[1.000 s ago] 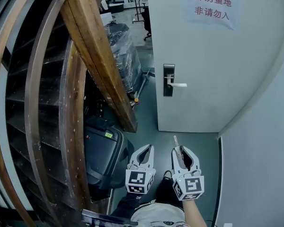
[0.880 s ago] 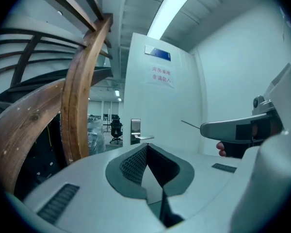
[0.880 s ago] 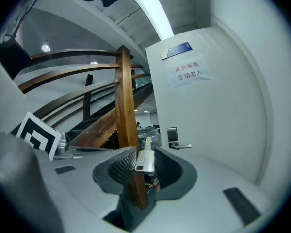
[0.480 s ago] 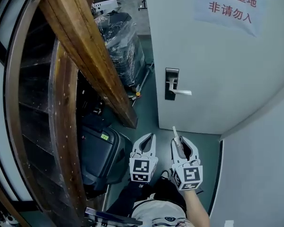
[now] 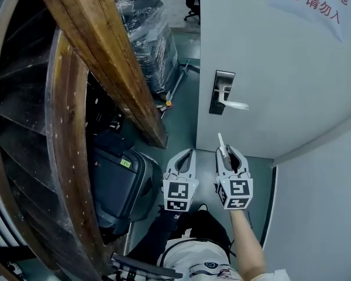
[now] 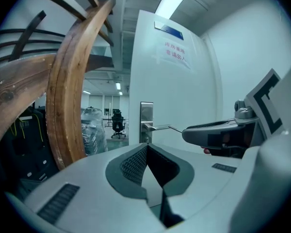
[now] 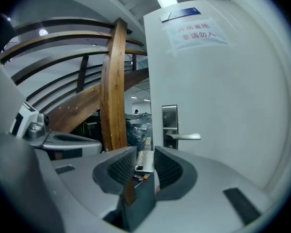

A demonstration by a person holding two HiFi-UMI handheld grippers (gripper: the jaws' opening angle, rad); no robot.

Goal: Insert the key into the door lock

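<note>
From the head view, the right gripper (image 5: 230, 156) is clamping a small silver metal key (image 5: 221, 140) in its jaws. The blade is poking out past the tips and pointing up the frame at the tall brushed-steel lock plate (image 5: 222, 91) on the white door (image 5: 292, 75). The plate is sitting well apart from the key, almost dead ahead. The left gripper (image 5: 186, 155) is hanging beside it, further to the left of the plate, so I'd say the right one is the nearer. In the left gripper view, the left gripper (image 6: 146, 152) is showing its jaws closed on nothing, with the lock plate (image 6: 146, 123) straight ahead. In the right gripper view, the right gripper (image 7: 144, 153) is pinching the key (image 7: 144, 163) lengthwise along its jaws, and the lock plate (image 7: 169, 125) is sitting ahead, slightly right and higher. I can't make out the keyhole itself.
</note>
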